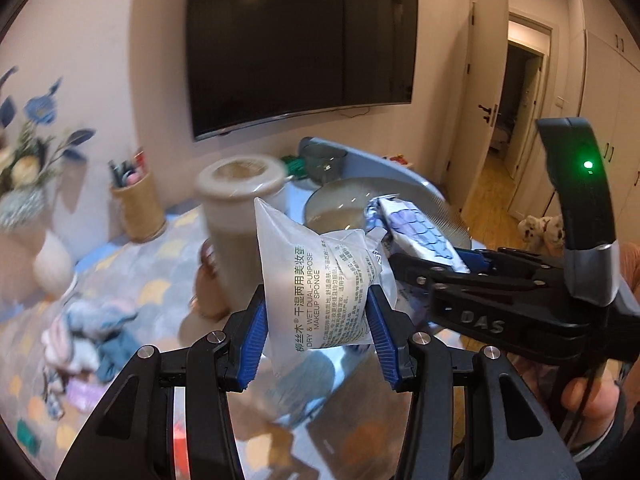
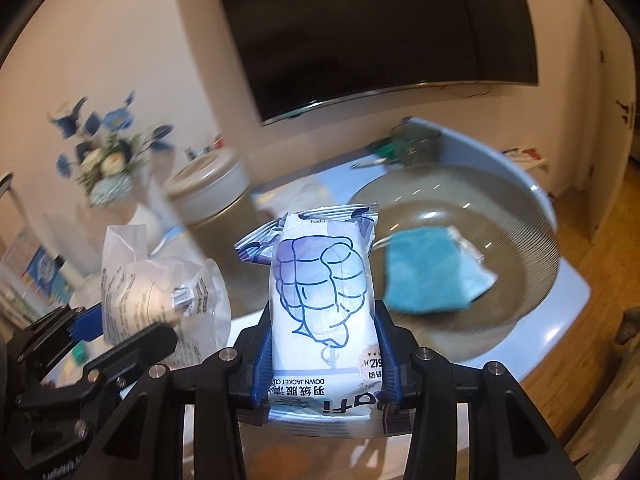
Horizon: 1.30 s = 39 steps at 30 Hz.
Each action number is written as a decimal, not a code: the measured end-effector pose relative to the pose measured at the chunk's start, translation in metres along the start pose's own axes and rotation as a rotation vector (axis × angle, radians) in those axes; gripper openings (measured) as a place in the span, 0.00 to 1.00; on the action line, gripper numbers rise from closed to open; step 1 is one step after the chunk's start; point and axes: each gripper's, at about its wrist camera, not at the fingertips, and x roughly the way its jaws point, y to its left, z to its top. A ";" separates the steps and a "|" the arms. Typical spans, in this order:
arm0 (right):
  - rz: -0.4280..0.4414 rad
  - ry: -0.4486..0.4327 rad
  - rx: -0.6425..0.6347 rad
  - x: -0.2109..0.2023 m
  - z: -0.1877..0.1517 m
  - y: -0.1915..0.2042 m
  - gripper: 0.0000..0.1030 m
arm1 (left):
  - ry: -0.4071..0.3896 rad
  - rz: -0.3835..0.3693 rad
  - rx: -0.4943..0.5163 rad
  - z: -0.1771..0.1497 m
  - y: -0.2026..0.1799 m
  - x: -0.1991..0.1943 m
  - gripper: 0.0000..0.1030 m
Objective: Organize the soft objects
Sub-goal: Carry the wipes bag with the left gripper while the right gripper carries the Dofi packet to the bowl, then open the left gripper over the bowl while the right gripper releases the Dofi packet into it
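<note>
Makeup sponge bag (image 1: pixel 316 292): a clear, air-puffed plastic pouch printed "dry & wet dual-purpose makeup sponge", held up off the desk between the blue pads of the left gripper (image 1: pixel 318 322). It looks very light and squashy; the film is likely slippery, so a hold across the fuller middle, as now, seems safer than one on the thin sealed edge.

Wipes pack (image 2: pixel 324 292): a soft flat pack with a drawn down jacket and the words "down jacket", clamped at its lower half in the right gripper (image 2: pixel 324 354), also in the air. It bulges a little above the pads, so it probably gives under pressure and weighs more than the sponge bag.

Relation: the two packs are just beside each other, possibly touching at their upper corners; I cannot tell.

Grey bowl (image 2: pixel 536 216): on the blue desk (image 2: pixel 568 292) beyond both packs, with a teal cloth (image 2: pixel 432 276) already inside; probably the collecting place.

Lidded canister (image 2: pixel 212 196): upright, left of the bowl.

Loose fabrics (image 1: pixel 84 332): a small heap on the patterned desk cover, well apart.
</note>
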 end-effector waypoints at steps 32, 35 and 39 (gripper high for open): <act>-0.337 0.064 0.077 0.068 0.055 -0.102 0.56 | 0.036 0.144 0.067 0.059 -0.051 0.111 0.59; -0.321 0.048 0.087 0.060 0.053 -0.109 0.56 | 0.047 0.114 0.055 0.057 -0.051 0.109 0.64; -0.319 0.025 0.089 0.043 0.053 -0.108 0.56 | 0.051 0.060 0.020 0.051 -0.048 0.096 0.69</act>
